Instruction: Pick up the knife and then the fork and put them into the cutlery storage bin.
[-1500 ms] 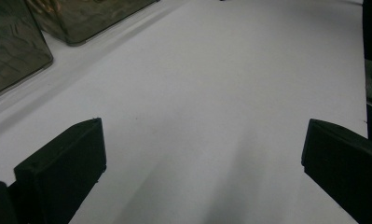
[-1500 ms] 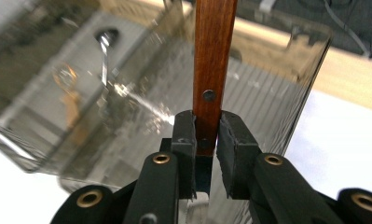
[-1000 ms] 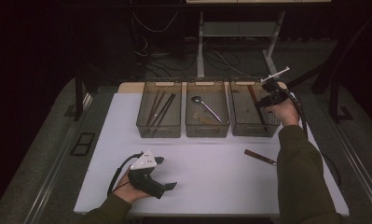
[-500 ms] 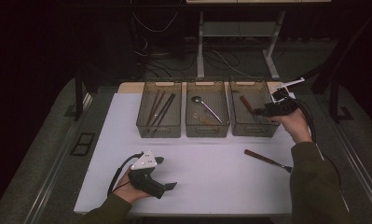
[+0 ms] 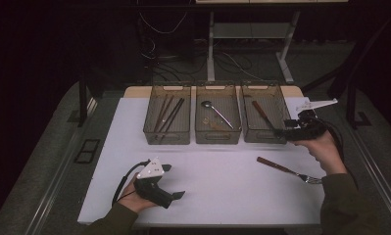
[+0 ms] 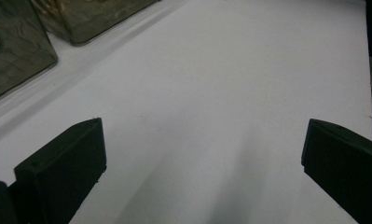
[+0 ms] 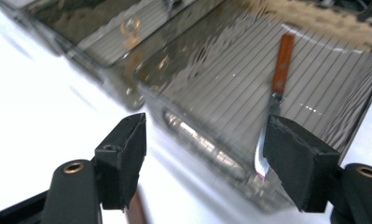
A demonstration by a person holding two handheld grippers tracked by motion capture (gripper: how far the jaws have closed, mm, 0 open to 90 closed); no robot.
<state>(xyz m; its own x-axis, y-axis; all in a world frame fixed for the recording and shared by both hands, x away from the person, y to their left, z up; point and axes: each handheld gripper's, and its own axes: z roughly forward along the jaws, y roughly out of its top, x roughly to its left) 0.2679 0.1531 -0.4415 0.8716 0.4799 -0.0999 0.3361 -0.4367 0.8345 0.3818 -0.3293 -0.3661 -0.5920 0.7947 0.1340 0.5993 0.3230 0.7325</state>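
Note:
Three smoked-plastic bins stand in a row at the back of the white table (image 5: 217, 196). The right bin (image 5: 276, 93) holds a wooden-handled knife (image 5: 261, 113) (image 7: 273, 116). My right gripper (image 5: 282, 133) (image 7: 204, 154) hovers at that bin's front right corner, open and holding nothing, its jaws aimed at the bin. A wooden-handled fork (image 5: 287, 171) lies on the table in front of it, near the right forearm. My left gripper (image 5: 173, 181) (image 6: 202, 158) rests low at the front left, open, with bare table between its jaws.
The left bin (image 5: 154, 132) holds several dark sticks (image 5: 166, 115). A spoon (image 5: 215, 112) lies in the middle bin (image 5: 217, 134). Dark floor, cables and a desk frame (image 5: 247, 44) lie beyond the table's far edge.
My right gripper has come down and back from above the right bin to that bin's front right corner. The left gripper and the fork have stayed put.

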